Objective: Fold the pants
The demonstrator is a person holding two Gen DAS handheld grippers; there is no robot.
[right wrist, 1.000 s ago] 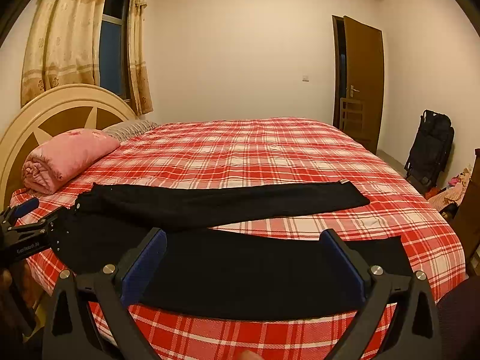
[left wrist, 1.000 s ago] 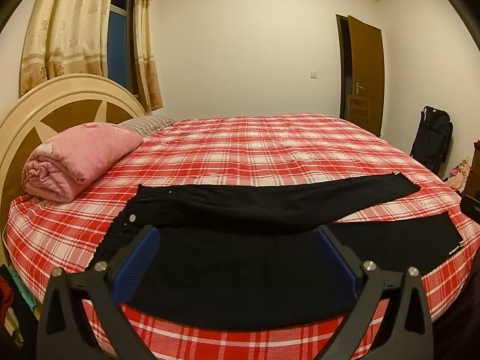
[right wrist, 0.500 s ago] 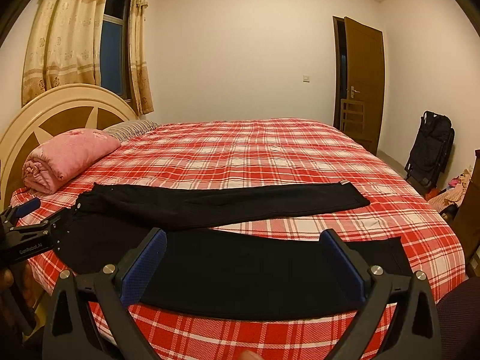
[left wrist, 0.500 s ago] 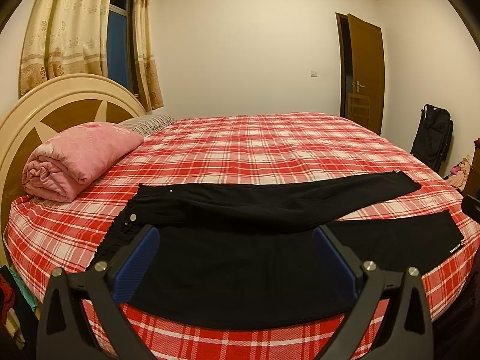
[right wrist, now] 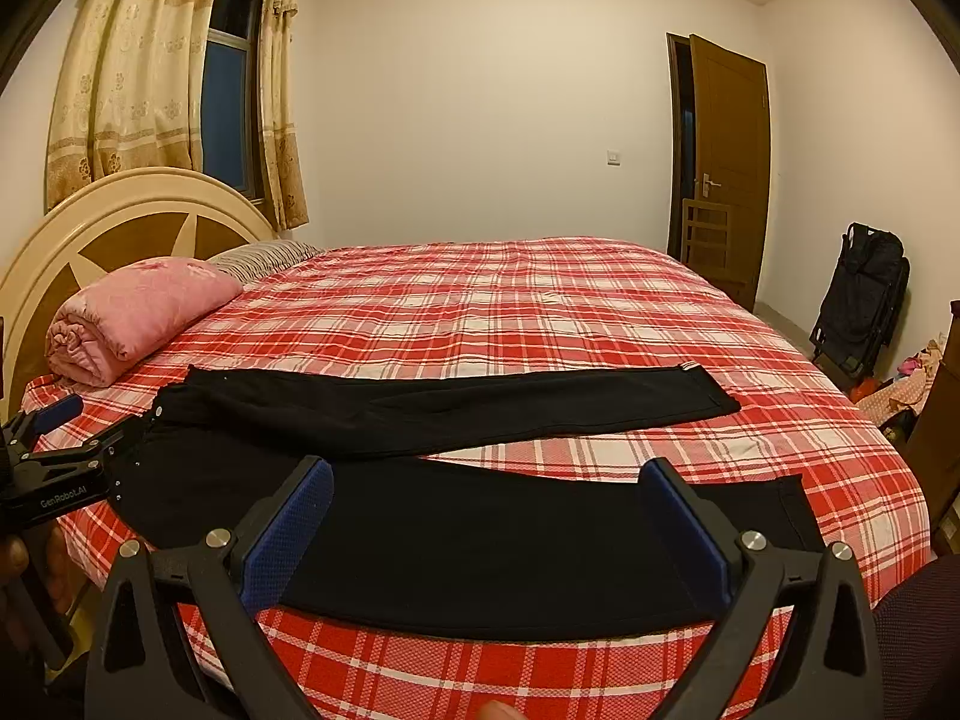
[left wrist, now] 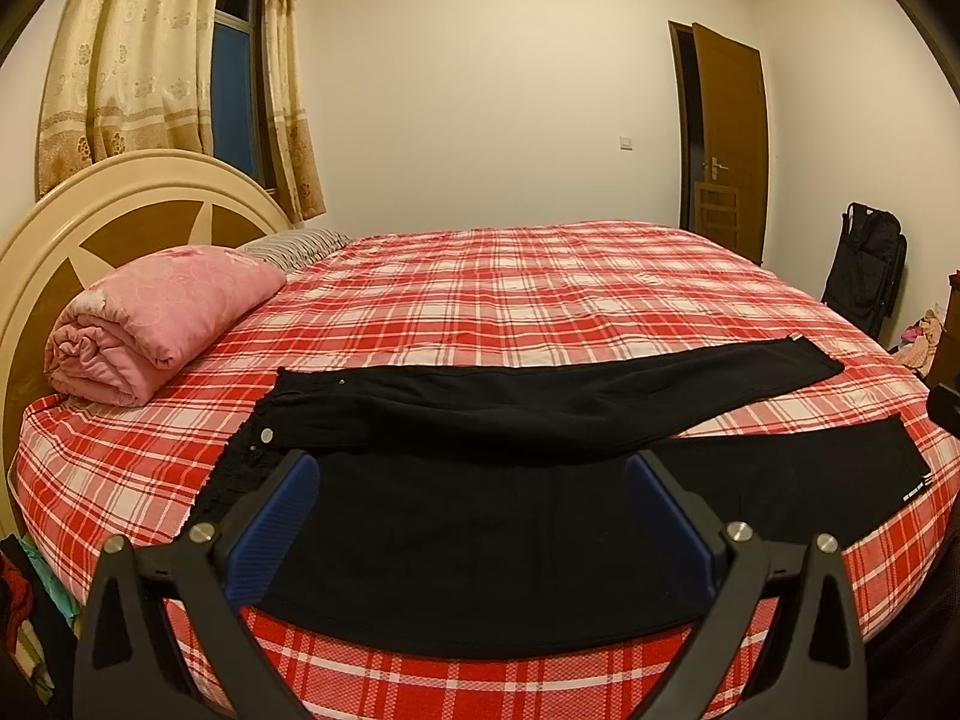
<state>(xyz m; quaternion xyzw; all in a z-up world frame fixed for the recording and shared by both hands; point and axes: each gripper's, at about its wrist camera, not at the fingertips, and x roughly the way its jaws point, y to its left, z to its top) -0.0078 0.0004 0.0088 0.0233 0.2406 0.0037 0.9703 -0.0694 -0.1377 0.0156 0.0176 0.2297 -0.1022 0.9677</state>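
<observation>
- Pants [left wrist: 480,414]: black, spread flat on the near half of the bed [left wrist: 540,300], waistband toward 9 o'clock, legs running toward 3 o'clock.
- Far leg [right wrist: 480,402]: lies straight across the plaid cover; its cuff ends at about 3 o'clock in the left wrist view.
- Near leg [right wrist: 510,540]: lies along the bed's near edge, at 6 o'clock. The two legs part toward the cuffs, with a strip of plaid between them.
- Waistband button [left wrist: 267,434]: visible at the 9 o'clock end of the pants.
- Left gripper [left wrist: 468,480]: jaws spread wide, blue pads facing each other, nothing between them. It is raised over the near leg close to the waistband. Contact with the cloth cannot be confirmed.
- Left gripper in the right wrist view [right wrist: 66,450]: at 9 o'clock, beside the waistband, at the bed's edge.
- Right gripper [right wrist: 486,486]: jaws spread wide, holding nothing, over the middle of the near leg.
- Blanket [left wrist: 156,324]: pink, rolled, at 10 o'clock against the headboard [left wrist: 120,204], well apart from the pants.
- Door [left wrist: 729,144]: brown, ajar, at 1 o'clock.
- Bag [left wrist: 864,270]: black, at 3 o'clock, on the floor beside the bed.
</observation>
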